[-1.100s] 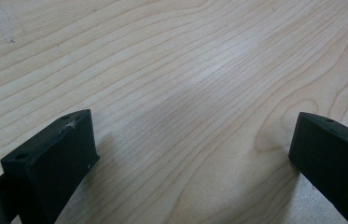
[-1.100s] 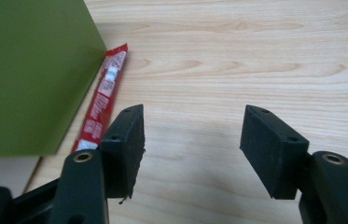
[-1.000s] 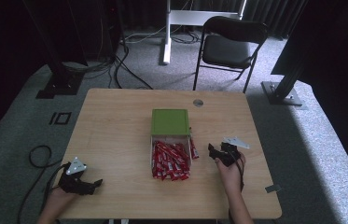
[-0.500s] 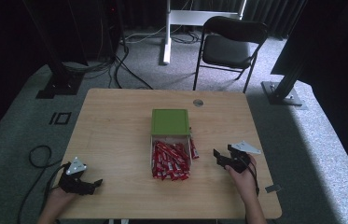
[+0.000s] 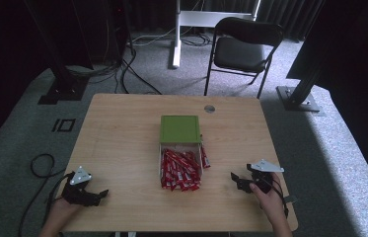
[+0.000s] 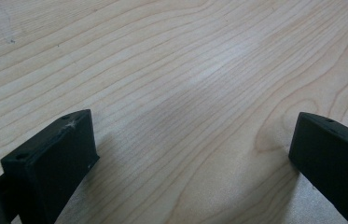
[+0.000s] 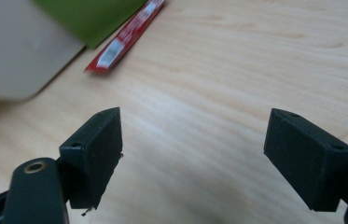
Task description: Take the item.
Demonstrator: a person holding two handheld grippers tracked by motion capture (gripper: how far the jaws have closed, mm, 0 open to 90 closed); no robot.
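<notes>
Bare light wooden tabletop [image 5: 122, 143] lies open on both sides; the green-lidded box of red sachets [image 5: 180, 153] blocks the centre.

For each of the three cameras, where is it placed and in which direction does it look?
High view: above the person's side, looking forward and down on the table; forearms, left gripper and right gripper show.
Left gripper view: on the left gripper, looking along its open fingers at bare wood.
Right gripper view: on the right gripper, facing its open fingers, a red sachet and the green-lidded box.
Shared: the high view also shows that box and sachet.
</notes>
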